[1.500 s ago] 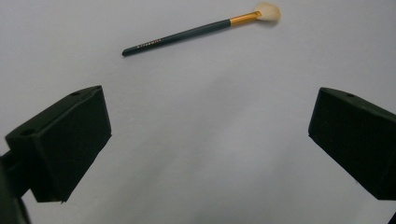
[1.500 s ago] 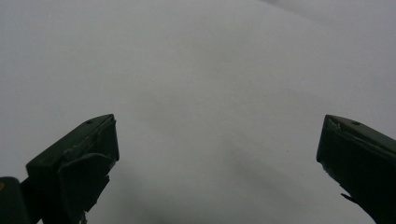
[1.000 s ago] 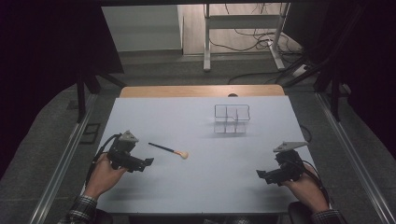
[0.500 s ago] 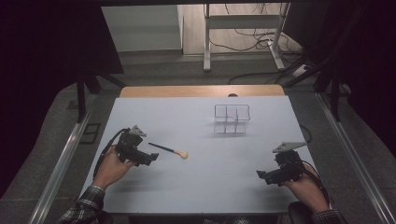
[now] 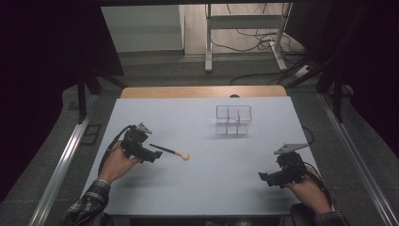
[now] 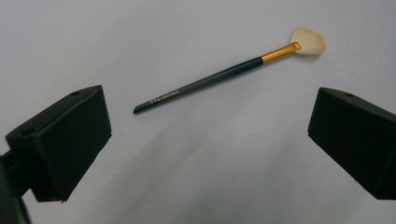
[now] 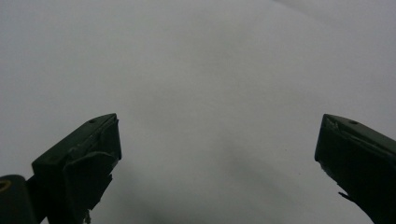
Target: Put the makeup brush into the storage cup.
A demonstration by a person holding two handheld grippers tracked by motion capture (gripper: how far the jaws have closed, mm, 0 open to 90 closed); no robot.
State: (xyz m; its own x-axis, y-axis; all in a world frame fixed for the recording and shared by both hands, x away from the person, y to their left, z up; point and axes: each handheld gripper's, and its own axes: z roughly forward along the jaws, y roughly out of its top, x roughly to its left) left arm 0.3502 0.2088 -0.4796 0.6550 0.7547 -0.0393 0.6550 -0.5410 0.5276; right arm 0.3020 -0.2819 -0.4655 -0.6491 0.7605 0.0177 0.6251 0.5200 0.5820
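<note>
A makeup brush (image 5: 170, 151) with a dark handle, gold ferrule and pale bristles lies flat on the white table (image 5: 197, 188), left of centre. In the left gripper view the brush (image 6: 219, 77) lies just ahead of the jaws, handle end nearest. My left gripper (image 5: 151, 157) hovers at the handle end, open, nothing between its jaws (image 6: 205, 140). My right gripper (image 5: 263, 177) rests near the table's front right, open over bare table (image 7: 215, 158).
A small clear organiser (image 5: 233, 120) with several compartments stands at the table's back centre-right. A wooden strip (image 5: 202, 92) runs along the far edge. Metal rails flank the table; cables lie on the floor beyond.
My left gripper has moved forward and right, up to the brush's handle end. The right gripper has stayed put.
</note>
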